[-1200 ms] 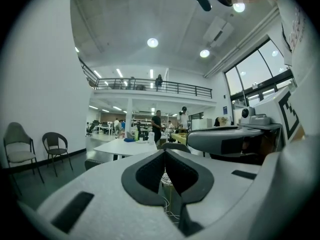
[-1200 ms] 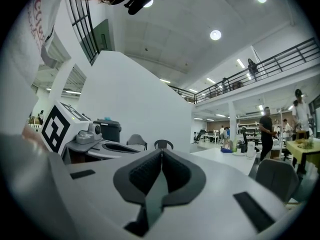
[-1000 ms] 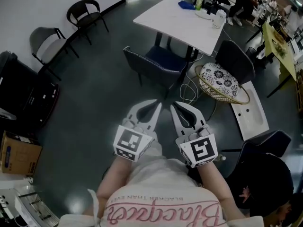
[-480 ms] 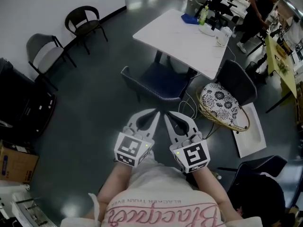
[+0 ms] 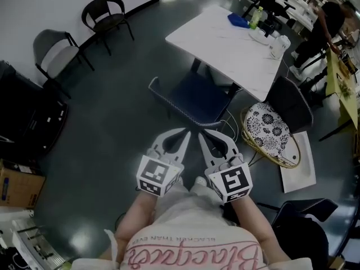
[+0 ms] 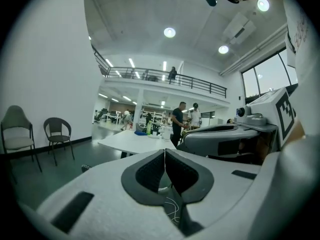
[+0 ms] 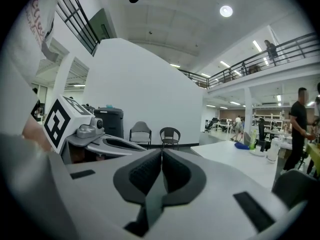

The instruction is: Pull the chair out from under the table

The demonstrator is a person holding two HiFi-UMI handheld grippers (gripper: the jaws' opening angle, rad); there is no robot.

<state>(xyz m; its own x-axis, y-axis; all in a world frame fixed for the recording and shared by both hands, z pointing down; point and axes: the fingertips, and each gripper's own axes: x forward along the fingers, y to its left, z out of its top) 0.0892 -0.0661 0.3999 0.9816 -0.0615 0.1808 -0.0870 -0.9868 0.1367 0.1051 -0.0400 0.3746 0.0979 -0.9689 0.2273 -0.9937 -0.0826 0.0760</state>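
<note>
A dark blue chair (image 5: 194, 97) stands with its seat partly under the white table (image 5: 225, 38), its back rail facing me. My left gripper (image 5: 187, 133) and right gripper (image 5: 201, 135) are held side by side just short of that rail, not touching it. Both are shut with nothing between the pads. In the left gripper view the shut left gripper (image 6: 164, 151) points toward the table (image 6: 130, 141). In the right gripper view the right gripper (image 7: 161, 151) is shut too, with the table (image 7: 235, 156) ahead on the right.
Two empty chairs (image 5: 107, 16) (image 5: 53, 49) stand by the wall at upper left. Black equipment (image 5: 28, 117) and a cardboard box (image 5: 17, 184) are at the left. A wicker basket with a patterned cushion (image 5: 269, 131), a dark chair (image 5: 289, 103) and a white panel (image 5: 298, 162) lie right.
Both grippers and I have moved forward together toward the blue chair, which now sits closer to the fingertips. The jaws stay shut throughout.
</note>
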